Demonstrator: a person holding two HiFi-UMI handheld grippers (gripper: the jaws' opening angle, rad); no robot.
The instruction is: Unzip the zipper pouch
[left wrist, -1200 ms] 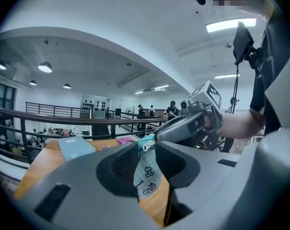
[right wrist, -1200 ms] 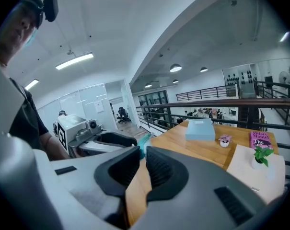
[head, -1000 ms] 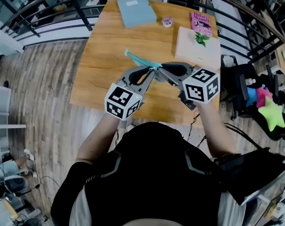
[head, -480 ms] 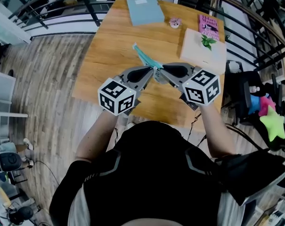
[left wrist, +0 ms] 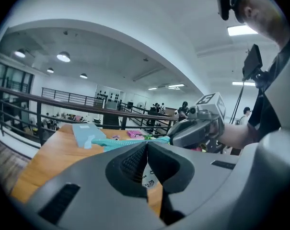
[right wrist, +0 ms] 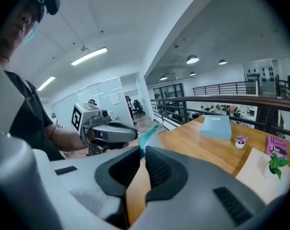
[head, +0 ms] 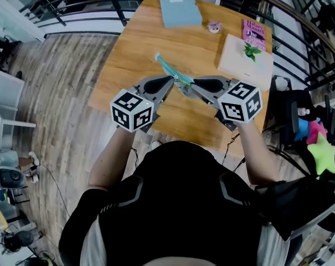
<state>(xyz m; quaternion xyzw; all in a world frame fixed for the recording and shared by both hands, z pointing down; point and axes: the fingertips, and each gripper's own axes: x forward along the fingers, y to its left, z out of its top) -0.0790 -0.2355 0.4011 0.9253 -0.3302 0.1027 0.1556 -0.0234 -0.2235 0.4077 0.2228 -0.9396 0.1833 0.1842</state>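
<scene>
The zipper pouch is thin and blue-green. It is up in the air over the bench, not lying on it, and it points away from the person. Both tools meet at its near end. The left tool has its jaws pressed tight together, and its tips seem to nip the edge of the pouch. The little zip pull is too small to see. The right tool pinches the pouch too, with the blue-green cloth between its tips.

I think this is the step of getting a good hold. I cannot tell if the zip has opened at all. Next, one tool should keep the pouch steady while the other pulls along the zip in a straight line, without slipping off
</scene>
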